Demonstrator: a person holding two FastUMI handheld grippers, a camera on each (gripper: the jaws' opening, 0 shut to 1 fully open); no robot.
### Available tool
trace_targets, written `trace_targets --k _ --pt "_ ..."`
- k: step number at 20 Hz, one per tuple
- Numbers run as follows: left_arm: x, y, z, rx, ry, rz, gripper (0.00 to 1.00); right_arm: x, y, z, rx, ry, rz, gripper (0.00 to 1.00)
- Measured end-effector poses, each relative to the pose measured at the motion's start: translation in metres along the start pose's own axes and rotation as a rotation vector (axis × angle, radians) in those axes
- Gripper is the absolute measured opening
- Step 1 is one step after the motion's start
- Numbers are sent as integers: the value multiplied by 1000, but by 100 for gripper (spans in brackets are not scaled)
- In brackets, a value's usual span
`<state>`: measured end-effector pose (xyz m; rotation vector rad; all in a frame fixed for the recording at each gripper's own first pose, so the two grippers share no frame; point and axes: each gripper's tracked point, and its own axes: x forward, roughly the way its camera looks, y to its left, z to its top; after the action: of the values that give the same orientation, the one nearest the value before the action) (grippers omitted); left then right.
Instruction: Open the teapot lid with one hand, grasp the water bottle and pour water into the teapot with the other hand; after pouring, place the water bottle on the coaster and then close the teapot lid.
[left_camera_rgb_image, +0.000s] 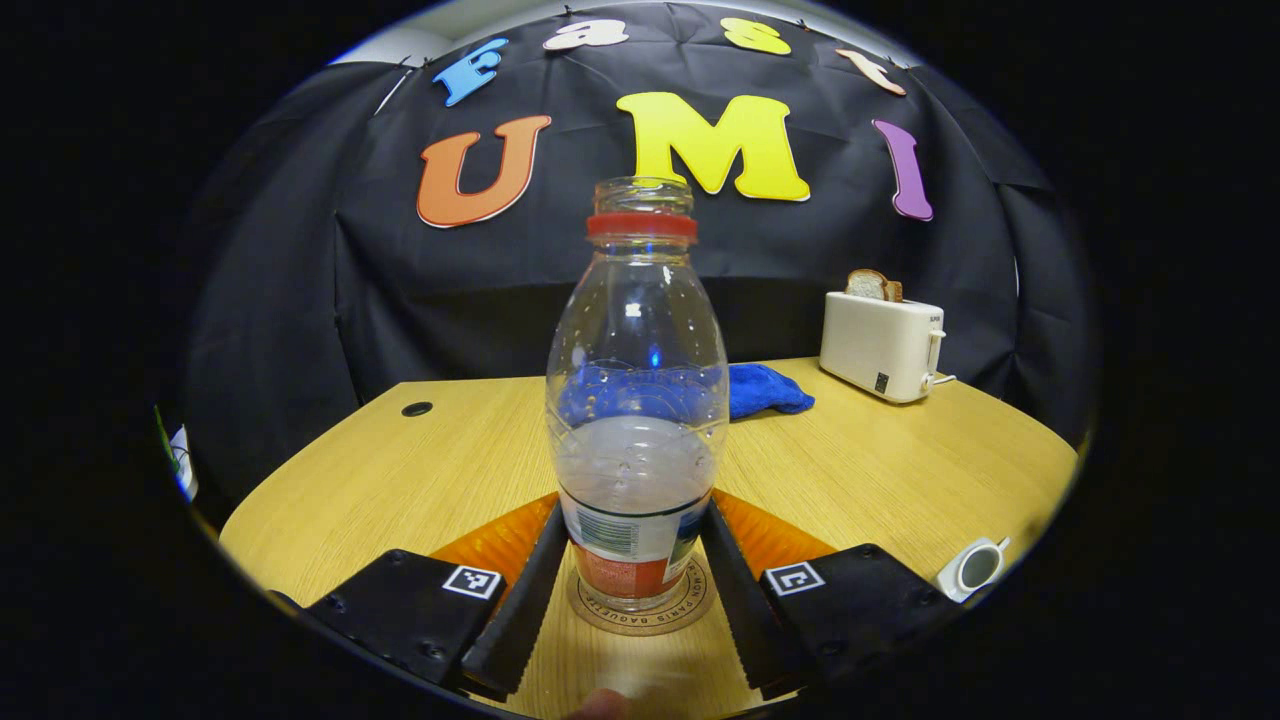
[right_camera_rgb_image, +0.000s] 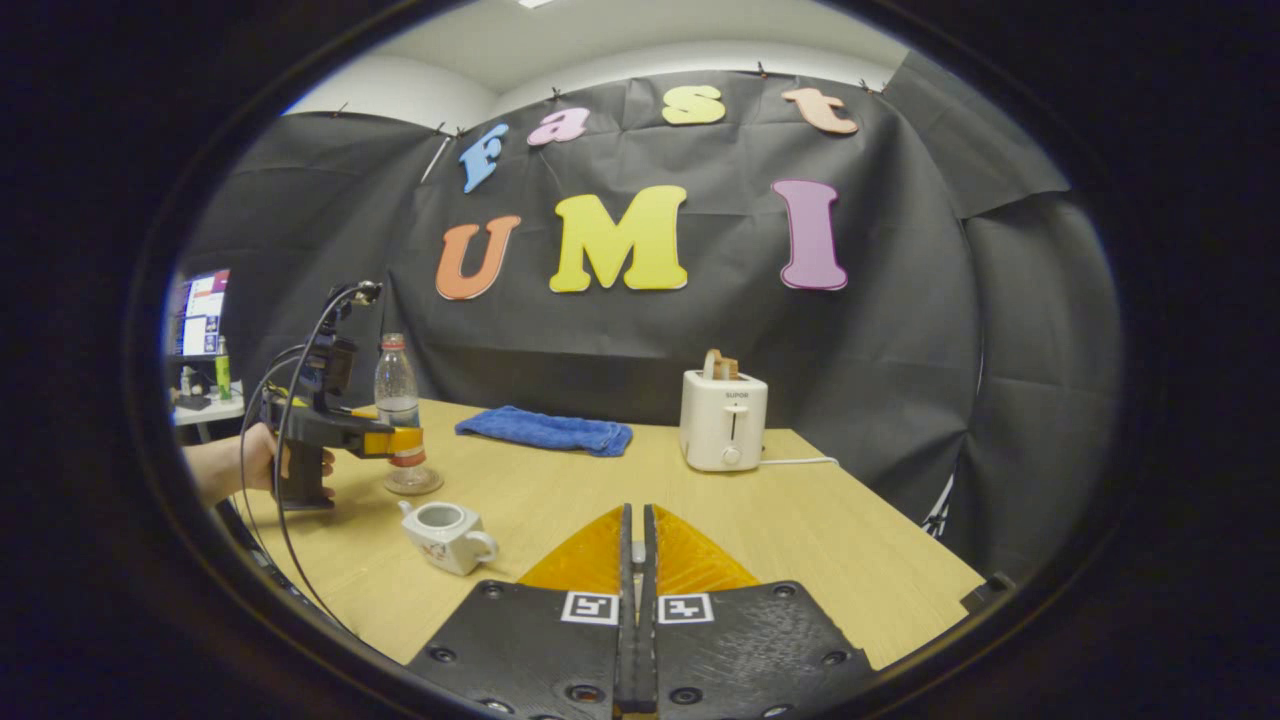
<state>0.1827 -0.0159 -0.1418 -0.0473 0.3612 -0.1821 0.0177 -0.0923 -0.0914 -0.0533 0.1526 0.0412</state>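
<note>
Light wooden table (right_camera_rgb_image: 800, 520) carries: blue folded cloth (right_camera_rgb_image: 545, 431), white toaster (right_camera_rgb_image: 723, 420) (bread inside), white lidless ceramic teapot (right_camera_rgb_image: 445, 535), round coaster (left_camera_rgb_image: 640, 608) under clear plastic water bottle (left_camera_rgb_image: 637, 400).

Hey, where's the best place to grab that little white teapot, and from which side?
Probably by the teapot's loop handle. In the right gripper view the pot stands upright on the table with its top open, and the handle juts toward the lower right, opposite the spout. Bring the tool in level from that handle side and close across the loop.
</note>
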Motion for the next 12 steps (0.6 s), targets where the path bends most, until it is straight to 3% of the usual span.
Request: trace_targets --k 2,6,12 --pt "0 -2 0 -4 2 -7 82 -2 1 0 -1 -1 2 0" --pt "-5 0 -1 -8 2 1 99 -2 4 1 -2 -2 5 0" --pt "-24 5 -14 -31 36 8 100 0 21 6 -7 -9 33 0"
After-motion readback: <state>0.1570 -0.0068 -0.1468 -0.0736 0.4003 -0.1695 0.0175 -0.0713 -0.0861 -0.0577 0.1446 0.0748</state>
